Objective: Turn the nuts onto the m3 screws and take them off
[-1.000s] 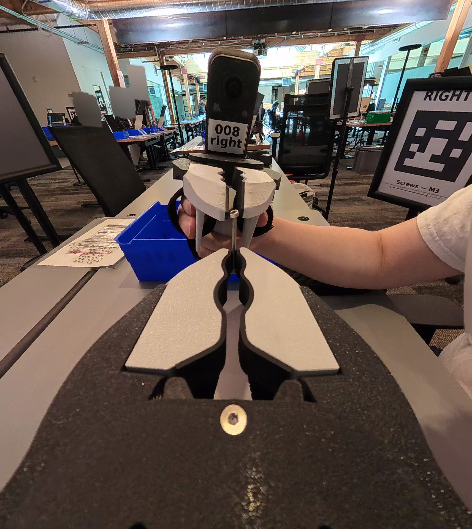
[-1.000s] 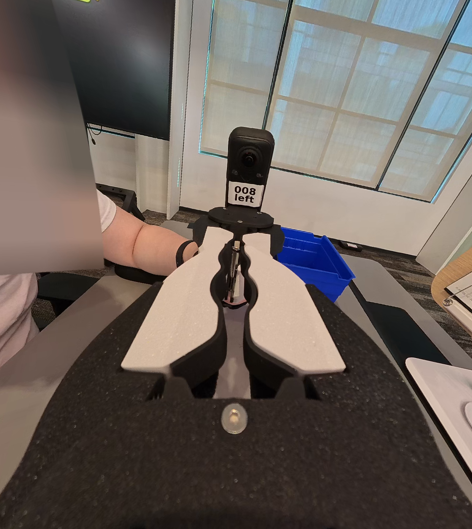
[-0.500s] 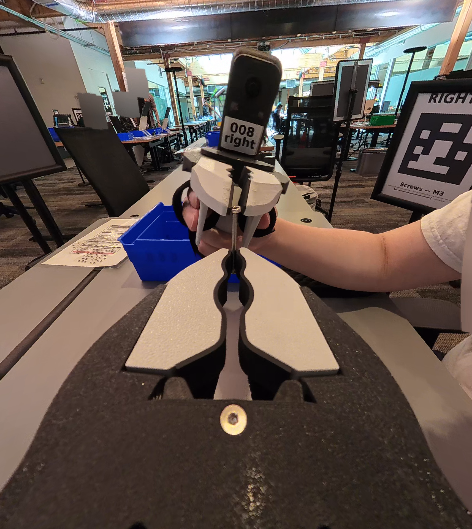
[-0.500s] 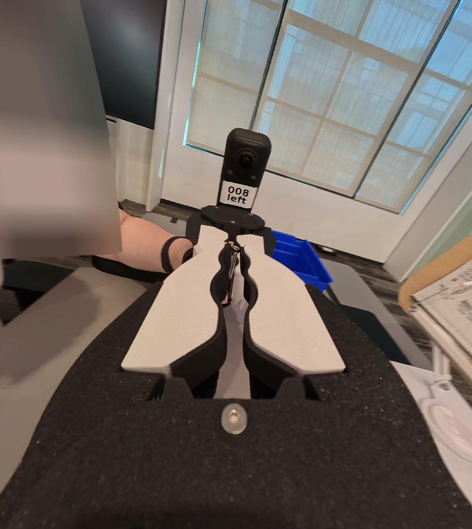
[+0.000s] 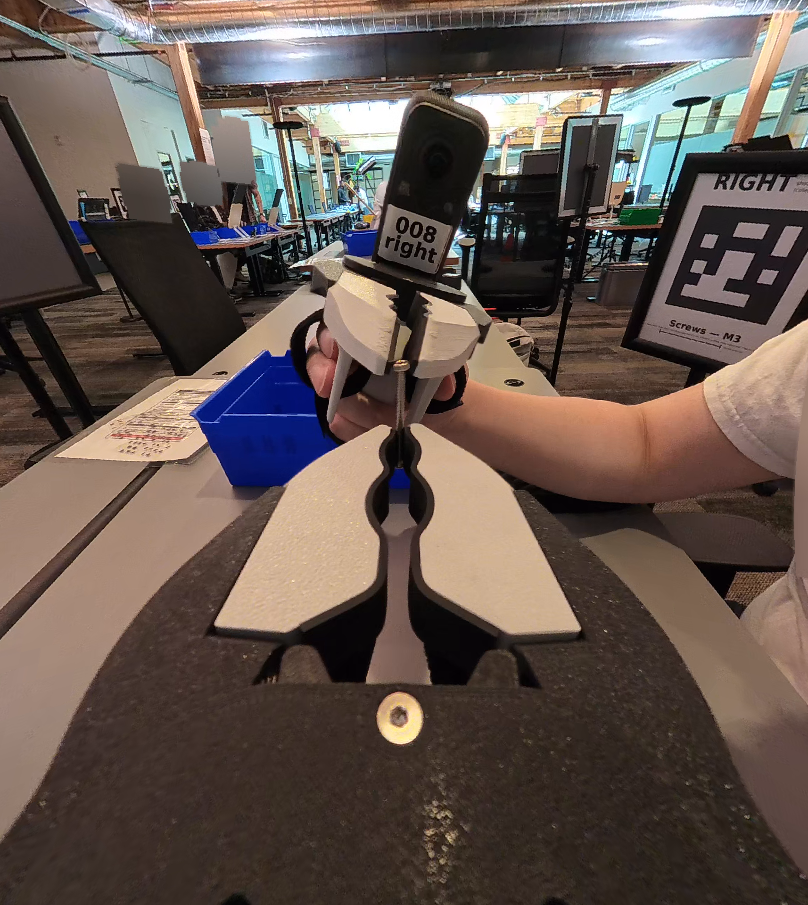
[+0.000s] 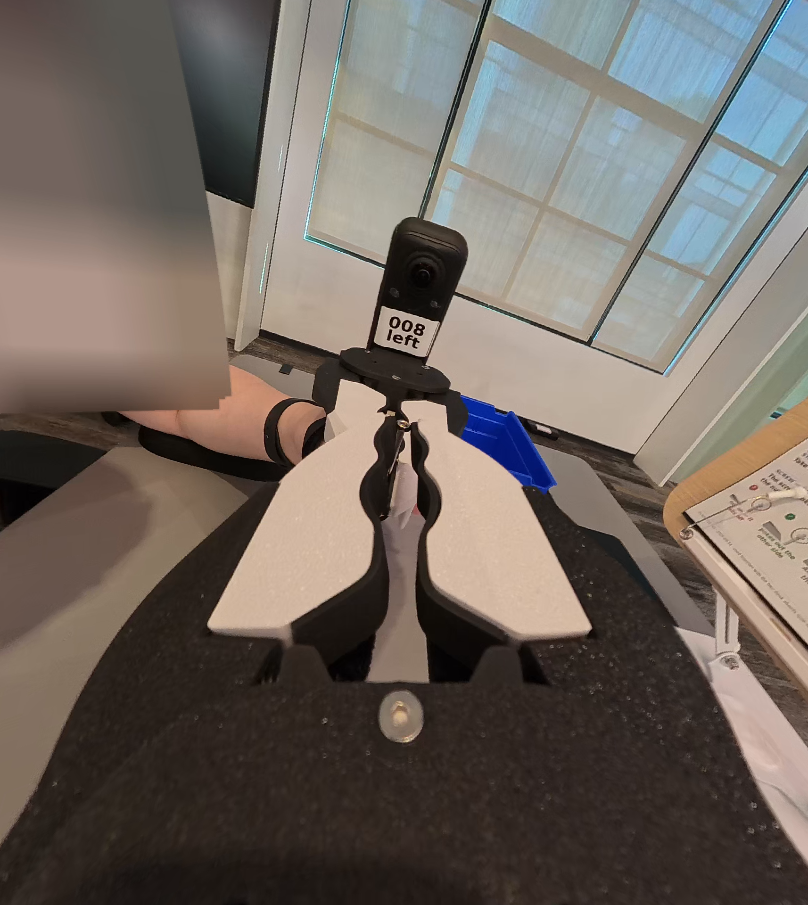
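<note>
your left gripper (image 5: pixel 399 443) has its 2 fingers clenched on the lower end of a thin m3 screw (image 5: pixel 400 396), which stands almost upright between the 2 tools above the grey table (image 5: pixel 74 529). your right gripper (image 5: pixel 404 365), held by your right hand (image 5: pixel 368 406), faces it with fingers closed on the upper end of the same screw, where a small nut (image 5: pixel 400 363) sits at the tips. in the right wrist view the screw (image 6: pixel 398 453) runs along the slot of the right gripper (image 6: pixel 399 428), and the left gripper (image 6: pixel 392 406) meets it tip to tip; whether the nut is fully threaded, i cannot tell. compared with 1 second ago, your right gripper has rolled: its camera housing stood upright then and now leans to the right in the left wrist view, while the left gripper's hold has not altered. the right wrist view has likewise tilted, showing more window and less table than 1 second ago. the blue bin (image 5: pixel 265 421) remains on the table just behind the grippers, with a printed sheet (image 5: pixel 147 426) to its left. a framed marker sign (image 5: pixel 745 259) stands at the right, unchanged. an instruction board (image 6: pixel 774 538) shows at the right edge of the right wrist view.
</note>
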The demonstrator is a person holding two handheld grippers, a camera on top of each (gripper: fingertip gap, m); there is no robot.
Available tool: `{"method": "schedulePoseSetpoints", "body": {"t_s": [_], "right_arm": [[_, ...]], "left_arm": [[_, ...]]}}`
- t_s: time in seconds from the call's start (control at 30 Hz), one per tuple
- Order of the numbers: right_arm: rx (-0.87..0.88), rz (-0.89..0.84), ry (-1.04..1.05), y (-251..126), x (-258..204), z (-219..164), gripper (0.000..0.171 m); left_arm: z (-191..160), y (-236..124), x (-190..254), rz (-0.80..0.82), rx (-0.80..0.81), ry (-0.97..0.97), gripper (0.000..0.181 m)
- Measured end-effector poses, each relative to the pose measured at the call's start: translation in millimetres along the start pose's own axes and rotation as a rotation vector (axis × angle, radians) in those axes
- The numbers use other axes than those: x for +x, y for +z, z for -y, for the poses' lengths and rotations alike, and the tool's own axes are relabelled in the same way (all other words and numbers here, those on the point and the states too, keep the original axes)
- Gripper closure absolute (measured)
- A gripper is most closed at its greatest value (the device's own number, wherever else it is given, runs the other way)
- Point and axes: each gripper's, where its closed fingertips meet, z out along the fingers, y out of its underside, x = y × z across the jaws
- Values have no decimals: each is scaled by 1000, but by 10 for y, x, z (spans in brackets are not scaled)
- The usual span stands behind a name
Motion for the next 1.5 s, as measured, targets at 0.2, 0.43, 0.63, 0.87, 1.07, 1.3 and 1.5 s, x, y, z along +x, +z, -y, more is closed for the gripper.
{"method": "schedulePoseSetpoints", "body": {"t_s": [0.2,0.43,0.63,0.87,1.07,1.3,1.5], "right_arm": [[-22,-65,-85,19,32,20,166],[-111,-137,8,44,185,-89,165],[-183,-247,102,99,351,-204,165],[-210,-371,154,165,468,-248,166],[-222,-480,173,206,539,-287,166],[-233,-503,159,206,553,-299,166],[-212,-480,157,208,537,-265,160]], "left_arm": [[34,-6,-11,-2,23,-39,180],[-34,-53,-222,152,-48,2,180],[-94,-134,-435,304,-88,18,180],[-99,-217,-570,410,-97,35,180],[-114,-270,-643,452,-102,26,180],[-122,-276,-650,447,-98,11,180],[-105,-272,-634,431,-84,1,180]]}}
